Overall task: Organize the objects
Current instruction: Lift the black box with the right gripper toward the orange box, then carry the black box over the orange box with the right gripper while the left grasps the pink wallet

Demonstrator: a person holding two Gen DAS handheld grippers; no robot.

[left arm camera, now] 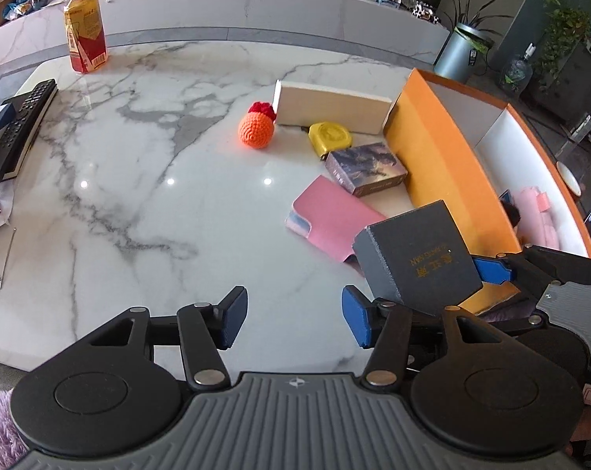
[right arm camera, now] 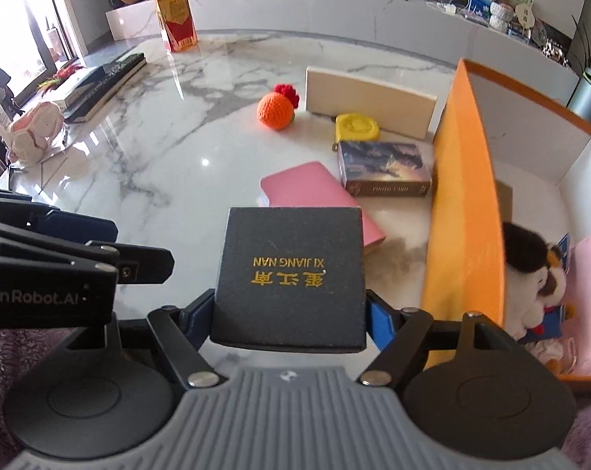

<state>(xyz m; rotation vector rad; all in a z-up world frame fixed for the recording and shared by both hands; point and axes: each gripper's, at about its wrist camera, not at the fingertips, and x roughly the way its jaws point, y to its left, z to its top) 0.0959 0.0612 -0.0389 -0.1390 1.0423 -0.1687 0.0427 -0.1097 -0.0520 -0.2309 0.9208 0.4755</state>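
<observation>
The right claw (right arm camera: 291, 313) held the dark grey box (right arm camera: 291, 274) by its two side walls above the counter (right arm camera: 138, 156), at nine o'clock from the orange bin (right arm camera: 464, 215); it looked stiff, light and matte, while the left claw (left arm camera: 293, 323) stood wide and empty.

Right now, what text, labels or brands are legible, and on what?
"XI JIANG NAN", gold, under gold Chinese characters, upside down: lid of the black box clamped in the right tool.
"GenRobot.AI", first letter cut off at the picture's edge: body of the left tool.
Spine print on the card box: too blurred.
Drink bottle label: too small.
Gold print on the black box in the left wrist view: blurred.
</observation>
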